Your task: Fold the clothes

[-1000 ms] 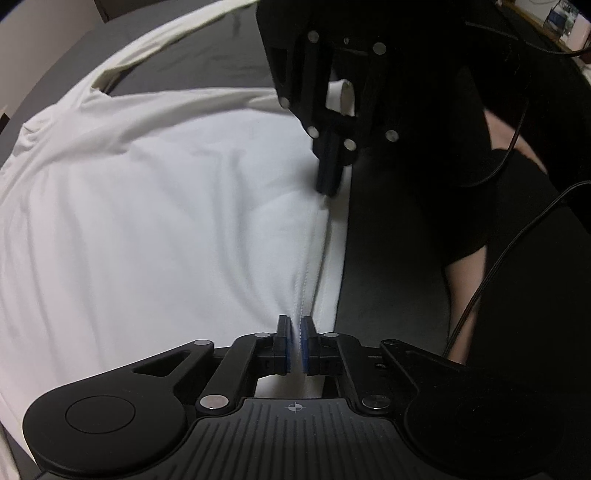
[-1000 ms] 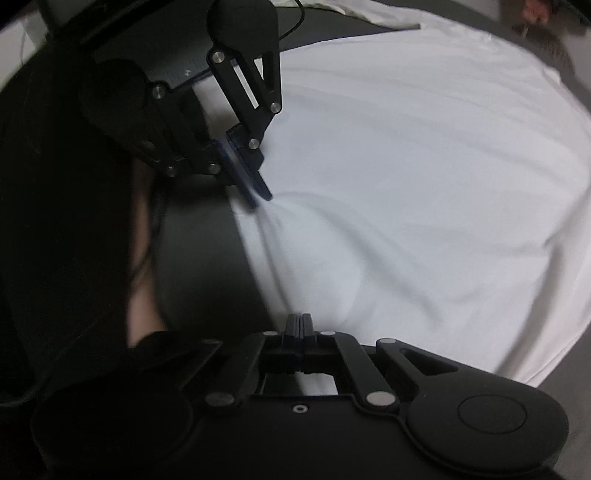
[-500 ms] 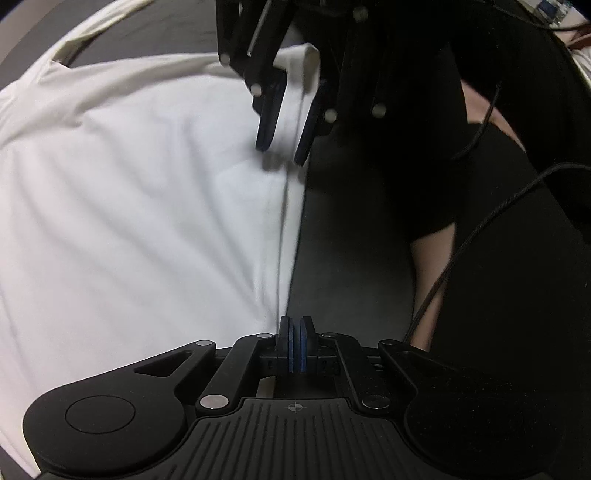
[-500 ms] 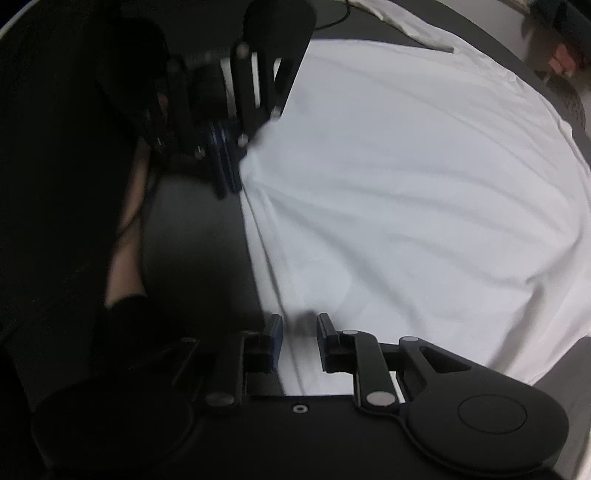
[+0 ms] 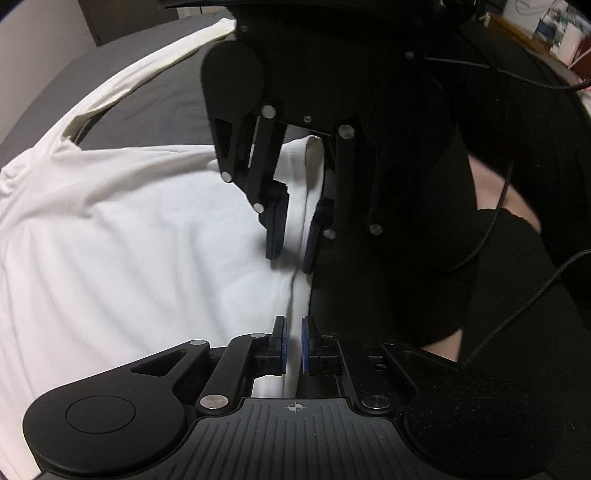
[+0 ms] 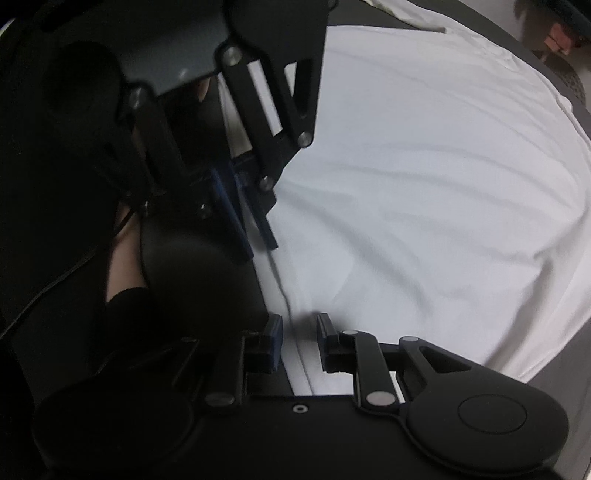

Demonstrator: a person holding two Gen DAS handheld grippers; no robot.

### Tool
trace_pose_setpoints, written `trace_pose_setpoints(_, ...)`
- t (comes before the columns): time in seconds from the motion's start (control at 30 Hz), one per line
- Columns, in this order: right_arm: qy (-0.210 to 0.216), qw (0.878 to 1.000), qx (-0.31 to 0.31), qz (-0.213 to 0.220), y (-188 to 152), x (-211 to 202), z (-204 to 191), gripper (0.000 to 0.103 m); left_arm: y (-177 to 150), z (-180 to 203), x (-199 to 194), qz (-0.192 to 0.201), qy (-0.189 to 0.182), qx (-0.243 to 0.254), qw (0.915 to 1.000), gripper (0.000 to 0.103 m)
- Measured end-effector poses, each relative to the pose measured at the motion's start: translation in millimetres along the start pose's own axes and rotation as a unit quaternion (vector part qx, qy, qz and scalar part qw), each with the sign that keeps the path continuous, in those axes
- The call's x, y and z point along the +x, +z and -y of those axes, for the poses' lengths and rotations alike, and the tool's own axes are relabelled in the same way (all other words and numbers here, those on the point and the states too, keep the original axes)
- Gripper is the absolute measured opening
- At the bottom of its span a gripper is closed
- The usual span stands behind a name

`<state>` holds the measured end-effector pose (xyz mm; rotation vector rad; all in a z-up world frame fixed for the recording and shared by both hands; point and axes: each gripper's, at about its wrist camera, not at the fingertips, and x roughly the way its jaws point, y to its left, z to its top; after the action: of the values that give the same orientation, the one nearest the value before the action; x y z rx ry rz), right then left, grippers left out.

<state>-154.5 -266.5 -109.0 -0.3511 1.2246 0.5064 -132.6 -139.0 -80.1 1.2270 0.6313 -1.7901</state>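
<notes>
A white shirt (image 5: 122, 236) (image 6: 424, 166) lies spread flat on a dark grey surface (image 5: 155, 99). Its hemmed edge runs along the side nearest the person. In the left wrist view my left gripper (image 5: 293, 343) is slightly open, its blue pads on either side of the hem. Just ahead, my right gripper (image 5: 290, 247) points back at me, open and straddling the same hem. The right wrist view has my right gripper (image 6: 300, 341) open over the hem, and the left gripper (image 6: 255, 240) close in front with a narrow gap between its fingers.
A person in black clothing (image 5: 461, 221) stands against the near edge, with bare skin (image 6: 123, 266) showing. Black cables (image 5: 517, 306) hang beside them. A sleeve (image 5: 155, 74) stretches away at the far end. Cluttered shelves (image 5: 554, 29) sit far right.
The left gripper, shut half a second ago, has parted slightly around the hem. The right gripper stays open, and the two grippers have drawn closer together along the hem.
</notes>
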Motion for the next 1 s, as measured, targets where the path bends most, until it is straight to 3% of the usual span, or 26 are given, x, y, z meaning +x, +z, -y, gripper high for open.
trace_pose_setpoints(0.13, 0.002, 1.000, 0.014, -0.001, 0, 0, 5, 0.020, 3, 5, 8, -0.017, 0.013, 0.009, 0.9997, 0.007)
trace_pose_setpoints(0.17, 0.004, 1.000, 0.018, -0.001, 0, 0, 7, 0.020, 3, 6, 7, -0.015, 0.016, 0.009, 0.9997, 0.019)
trace_pose_setpoints(0.2, 0.005, 1.000, 0.022, 0.000, 0, -1, 9, 0.020, 3, 6, 5, -0.011, 0.019, 0.005, 0.9998, 0.040)
trace_pose_setpoints(0.27, 0.014, 0.999, 0.037, 0.003, 0, -3, 14, 0.020, 2, 6, 0, 0.000, 0.030, -0.005, 0.9995, 0.060)
trace_pose_setpoints(0.53, 0.013, 0.999, 0.051, 0.000, -1, -9, 23, 0.020, 9, 21, 6, -0.010, 0.075, 0.045, 0.9961, 0.059)
trace_pose_setpoints(0.6, 0.014, 0.999, 0.050, -0.004, -2, -12, 25, 0.020, 13, 23, 8, -0.009, 0.079, 0.050, 0.9956, 0.044)
trace_pose_setpoints(0.77, 0.016, 0.998, 0.053, -0.013, -4, -20, 32, 0.020, 20, 27, 17, -0.022, 0.088, 0.072, 0.9933, 0.025)
trace_pose_setpoints(1.0, 0.023, 0.997, 0.063, -0.027, -10, -16, 39, 0.020, 30, 33, 27, -0.034, 0.096, 0.090, 0.9907, 0.021)
